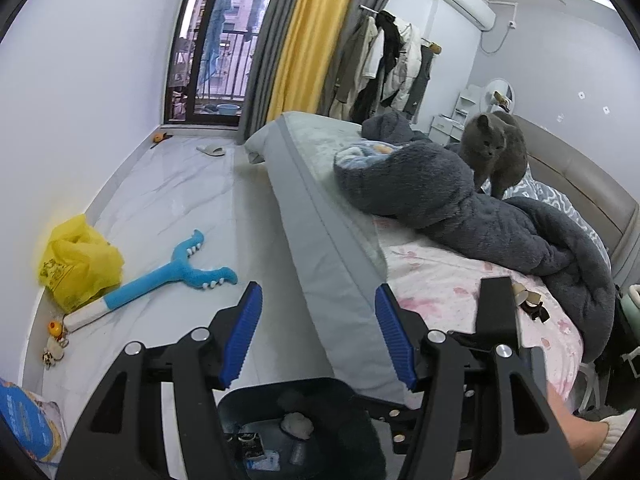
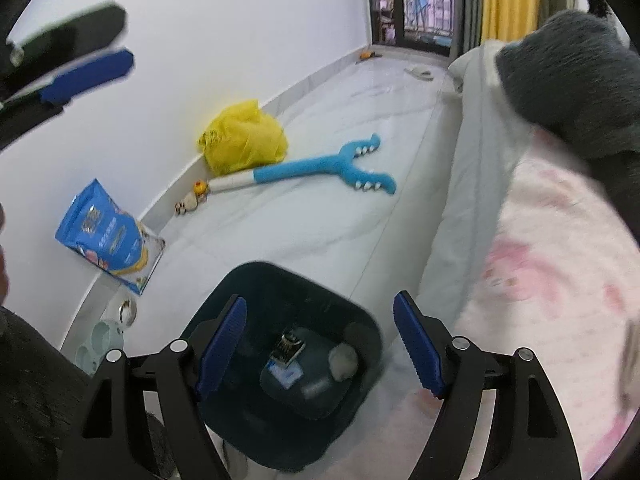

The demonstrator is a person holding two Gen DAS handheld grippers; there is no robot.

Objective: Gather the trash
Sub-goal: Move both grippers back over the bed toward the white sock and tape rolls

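Both my tongs, left (image 1: 318, 336) and right (image 2: 320, 346), gape wide and empty over the dark teal plastic bin (image 2: 240, 280) at lower centre; I'd next approach the small brown scraps (image 1: 530, 302) on the pink bedsheet (image 1: 448, 292), lower right, closing gently.

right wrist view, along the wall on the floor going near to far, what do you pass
pale green tray → metal bowl → blue pet food bag → small toy animals → yellow plastic bag → orange toy near the balcony door
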